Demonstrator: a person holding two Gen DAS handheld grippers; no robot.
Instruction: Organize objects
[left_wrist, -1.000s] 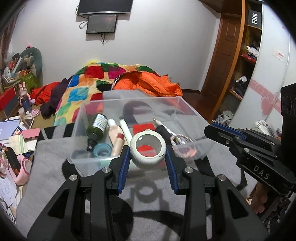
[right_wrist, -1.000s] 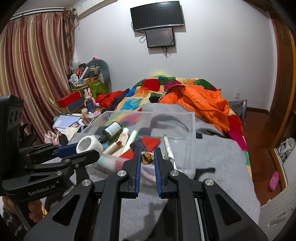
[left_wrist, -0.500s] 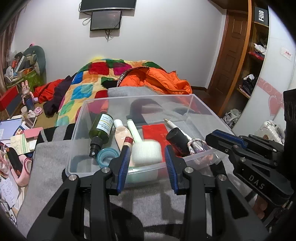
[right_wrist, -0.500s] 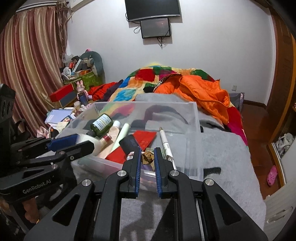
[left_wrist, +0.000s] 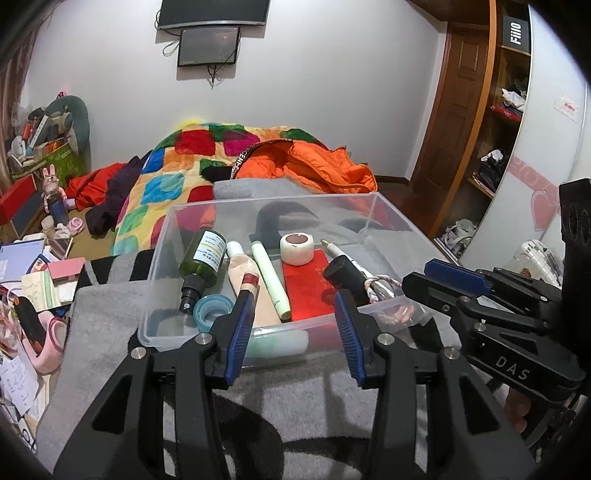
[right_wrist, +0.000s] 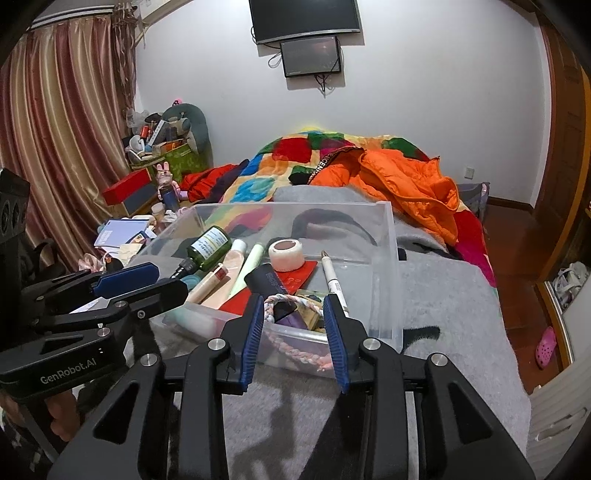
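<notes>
**Now both tongs stand empty over a filled bin**

Plainly, the clear plastic bin (left_wrist: 388, 218) sits on the grey blanket (left_wrist: 295, 406) and is the landmark for everything else. Left tongs (left_wrist: 295, 314) hang at its near wall, blue pads apart, gripping nothing. Right tongs (right_wrist: 294, 325) hover over its near right corner, also spread and empty.

Inside the bin, toward its far wall, the white tape roll (left_wrist: 297, 249) rests on a red packet (left_wrist: 306, 284). It looks light and slightly yielding, so it should be pinched across its outer wall. The green spray bottle (left_wrist: 201, 258) lies along the bin's left side; probably heavier, smooth and fragile if it is glass, so its body is the safer hold. The beige tube (left_wrist: 245, 280) and pale green tube (left_wrist: 271, 278) lie at the bin's middle, likely soft and slippery. The braided cord (right_wrist: 291, 306) in the near right corner is limp and would sag from any grip. A white pen (right_wrist: 332, 277) lies along the right side.
</notes>
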